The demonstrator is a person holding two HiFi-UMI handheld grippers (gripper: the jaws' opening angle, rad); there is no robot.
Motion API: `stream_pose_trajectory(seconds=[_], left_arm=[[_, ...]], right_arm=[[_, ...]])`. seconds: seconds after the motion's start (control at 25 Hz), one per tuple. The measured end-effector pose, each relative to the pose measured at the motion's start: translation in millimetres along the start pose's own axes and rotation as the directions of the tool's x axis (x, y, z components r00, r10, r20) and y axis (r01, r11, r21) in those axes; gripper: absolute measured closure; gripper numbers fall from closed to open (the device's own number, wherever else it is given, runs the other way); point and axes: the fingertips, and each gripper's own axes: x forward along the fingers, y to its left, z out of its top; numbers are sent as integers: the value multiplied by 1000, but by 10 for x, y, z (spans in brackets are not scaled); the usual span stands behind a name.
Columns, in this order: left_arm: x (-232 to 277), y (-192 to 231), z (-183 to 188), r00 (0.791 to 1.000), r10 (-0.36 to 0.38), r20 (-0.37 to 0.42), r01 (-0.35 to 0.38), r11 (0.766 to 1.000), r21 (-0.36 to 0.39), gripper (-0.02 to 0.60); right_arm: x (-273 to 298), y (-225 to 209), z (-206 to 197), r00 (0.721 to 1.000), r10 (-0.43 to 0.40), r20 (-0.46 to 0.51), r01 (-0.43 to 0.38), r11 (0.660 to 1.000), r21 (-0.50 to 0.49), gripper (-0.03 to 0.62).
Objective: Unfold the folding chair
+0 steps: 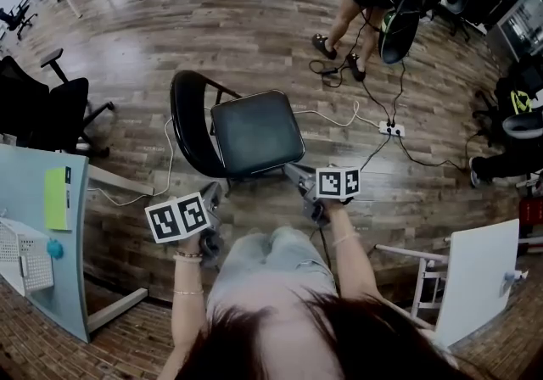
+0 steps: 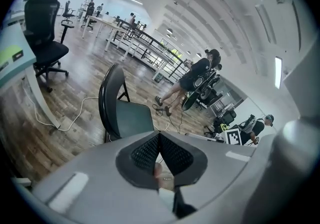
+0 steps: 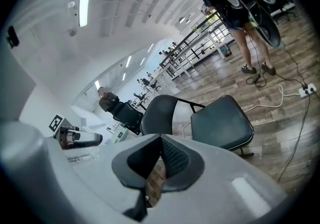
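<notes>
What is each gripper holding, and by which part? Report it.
Nothing. The left gripper and right gripper are both shut and empty; the black padded folding chair stands unfolded ahead of them, ungripped.

Black folding chair (image 1: 256, 132) on brown wood-grain plank floor (image 1: 237, 22).

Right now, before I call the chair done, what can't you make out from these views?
- Folding chair underside and leg hinges: in the head view the seat covers them; in the left gripper view the left gripper body cuts off everything below the seat. Whether it's locked open can't be told.
- White cable: in the head view the seat hides whether it passes under a leg.
</notes>
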Motion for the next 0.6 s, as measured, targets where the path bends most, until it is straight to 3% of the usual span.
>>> stream_pose_trajectory(seconds=[0.24, 0.6], left_arm=[[6, -127, -12, 1000, 24, 11, -24, 999, 27, 584], [66, -390, -155, 998, 48, 48, -48, 999, -6, 584]], right_arm=[[-65, 92, 41, 1000, 23, -4, -23, 999, -42, 599], [-304, 157, 63, 998, 42, -54, -50, 988, -149, 599]])
